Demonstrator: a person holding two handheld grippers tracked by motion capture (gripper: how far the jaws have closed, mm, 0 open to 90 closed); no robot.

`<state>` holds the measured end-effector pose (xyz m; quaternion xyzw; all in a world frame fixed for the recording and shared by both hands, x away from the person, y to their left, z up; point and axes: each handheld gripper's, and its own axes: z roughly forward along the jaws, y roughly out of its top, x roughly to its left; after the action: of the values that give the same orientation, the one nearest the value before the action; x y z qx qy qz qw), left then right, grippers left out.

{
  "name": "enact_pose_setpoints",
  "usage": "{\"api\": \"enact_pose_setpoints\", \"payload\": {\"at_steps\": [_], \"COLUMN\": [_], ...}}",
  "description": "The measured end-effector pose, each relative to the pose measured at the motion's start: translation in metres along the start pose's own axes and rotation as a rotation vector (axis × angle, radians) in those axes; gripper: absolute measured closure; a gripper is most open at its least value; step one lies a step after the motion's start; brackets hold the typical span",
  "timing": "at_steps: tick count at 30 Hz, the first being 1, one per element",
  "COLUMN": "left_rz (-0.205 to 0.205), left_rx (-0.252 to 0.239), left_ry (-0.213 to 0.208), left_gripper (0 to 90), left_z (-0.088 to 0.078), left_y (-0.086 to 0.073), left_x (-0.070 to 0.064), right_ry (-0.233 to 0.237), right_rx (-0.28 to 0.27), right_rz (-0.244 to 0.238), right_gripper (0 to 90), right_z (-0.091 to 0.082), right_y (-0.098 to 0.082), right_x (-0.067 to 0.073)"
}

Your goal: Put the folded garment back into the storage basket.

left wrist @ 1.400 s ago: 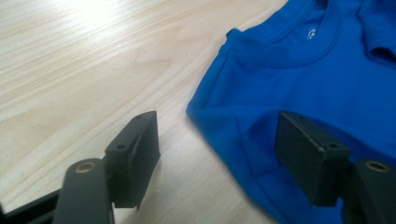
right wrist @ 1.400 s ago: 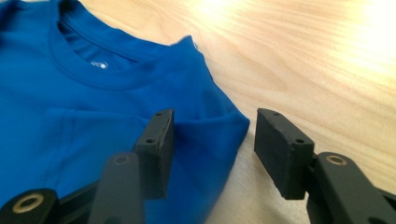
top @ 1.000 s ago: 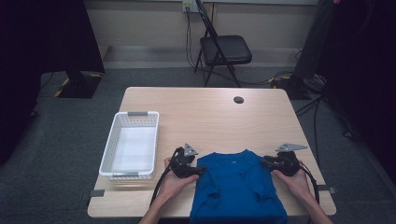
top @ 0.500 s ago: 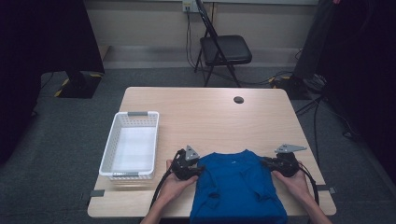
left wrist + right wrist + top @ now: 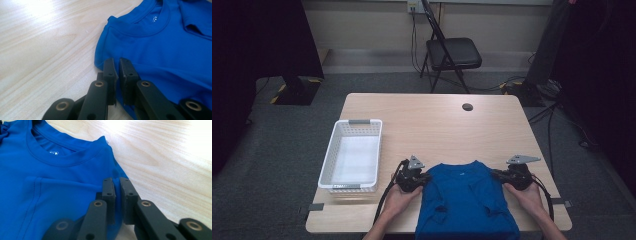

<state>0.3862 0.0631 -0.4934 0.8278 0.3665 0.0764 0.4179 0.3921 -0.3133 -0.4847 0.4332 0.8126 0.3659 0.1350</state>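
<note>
Grey carpet surrounds my pale wooden table (image 5: 437,120), with a black folding chair (image 5: 451,55) standing beyond its far edge. At the near edge, between my two hands, lies the blue T-shirt (image 5: 467,200), its neckline turned toward the far edge and its lower part reaching the near edge of the table. It is a strong, even blue with a ribbed round collar and a small pale mark printed inside the neck (I cannot read it). The cloth lies mostly flat, with stitched seams showing and some bunched folds toward the near edge; the sleeves look tucked in over the body.

My left gripper (image 5: 115,65) sits at the shirt's left shoulder edge. Its jaws have just been closing and now pinch the blue fabric between the pads. My right gripper (image 5: 115,185) is at the right shoulder edge, and its jaws, which have likewise just been closing, are clamped on a fold of the cloth there.

Toward the left edge of the table stands a white mesh basket (image 5: 343,150), well apart from the shirt. A small dark round object (image 5: 467,106) lies near the far right corner.
</note>
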Motion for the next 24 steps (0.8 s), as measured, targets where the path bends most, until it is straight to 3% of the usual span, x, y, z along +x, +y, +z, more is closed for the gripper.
{"api": "enact_pose_setpoints", "payload": {"at_steps": [6, 8, 24], "left_rz": [-0.011, 0.004, 0.004], "left_rx": [0.004, 0.007, -0.029], "left_ry": [-0.013, -0.002, -0.018], "left_gripper": [85.1, 85.0, 85.1], "left_z": [-0.001, -0.002, -0.015], "left_y": [0.000, 0.000, 0.003], "left_x": [0.003, 0.002, 0.007], "right_ry": [0.031, 0.040, 0.104], "right_rx": [-0.008, -0.011, -0.083], "right_rz": [0.033, 0.043, 0.066], "right_gripper": [85.4, 85.5, 86.2], "right_z": [0.000, -0.001, -0.011], "right_y": [0.000, 0.000, 0.004], "right_x": [-0.004, -0.004, -0.006]}}
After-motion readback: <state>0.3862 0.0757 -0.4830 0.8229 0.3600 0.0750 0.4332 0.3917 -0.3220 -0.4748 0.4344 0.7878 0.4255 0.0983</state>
